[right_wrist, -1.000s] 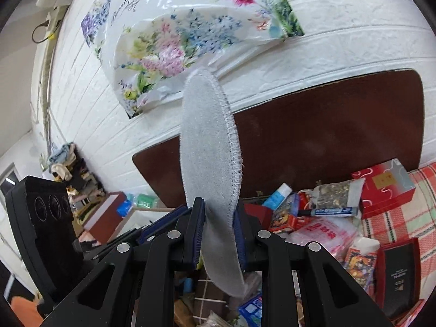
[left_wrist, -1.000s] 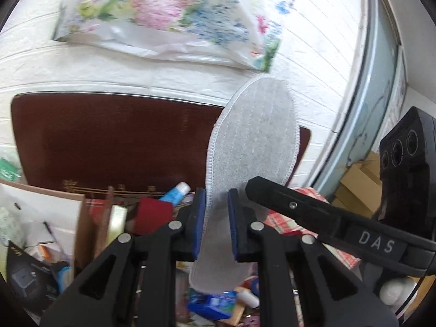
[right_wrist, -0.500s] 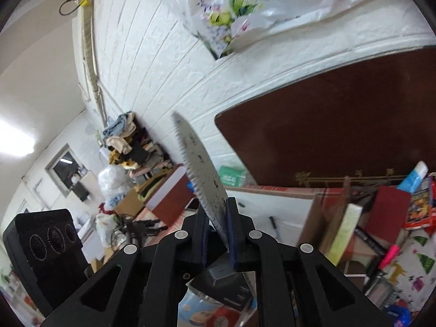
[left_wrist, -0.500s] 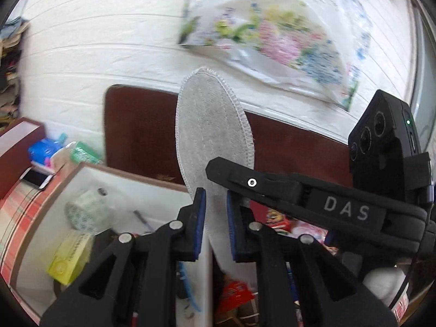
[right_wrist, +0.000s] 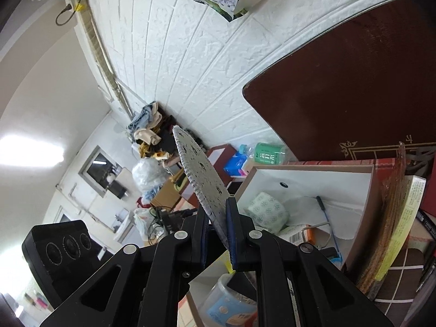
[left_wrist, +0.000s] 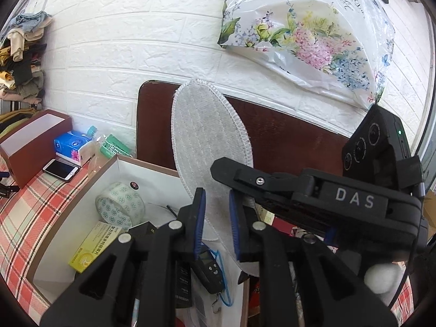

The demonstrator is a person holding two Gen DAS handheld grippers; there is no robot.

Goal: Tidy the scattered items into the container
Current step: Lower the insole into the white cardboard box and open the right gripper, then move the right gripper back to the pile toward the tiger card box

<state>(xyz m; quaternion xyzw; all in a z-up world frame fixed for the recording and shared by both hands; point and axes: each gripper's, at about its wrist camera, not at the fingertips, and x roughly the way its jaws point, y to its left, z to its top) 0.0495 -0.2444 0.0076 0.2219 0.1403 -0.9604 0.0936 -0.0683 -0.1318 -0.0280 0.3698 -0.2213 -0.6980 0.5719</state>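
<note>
A grey-white insole point(left_wrist: 207, 141) stands upright over the white-lined box point(left_wrist: 117, 163). Its heel sits between the blue pads of my left gripper point(left_wrist: 216, 218). Those jaws are opening, and the pads still touch the heel on both sides. My right gripper point(left_wrist: 218, 167) reaches in from the right across the insole's middle. In the right wrist view that gripper point(right_wrist: 218, 227) is shut on the insole point(right_wrist: 200, 171), seen edge-on with its dotted underside. The box point(right_wrist: 313, 167) holds a patterned tape roll point(left_wrist: 120, 207), a yellow packet point(left_wrist: 92, 245) and other small items.
A phone point(left_wrist: 61, 169), a tissue pack point(left_wrist: 72, 143), a green bottle point(left_wrist: 114, 147) and a brown open box point(left_wrist: 32, 133) lie on the plaid cloth point(left_wrist: 21, 204) left of the container. A dark brown board point(left_wrist: 286, 141) and a floral bag point(left_wrist: 313, 32) are against the brick wall.
Both grippers swung left with the insole, from above the scattered clutter to above the white-lined box. The left jaws have widened a little in the last half second.
</note>
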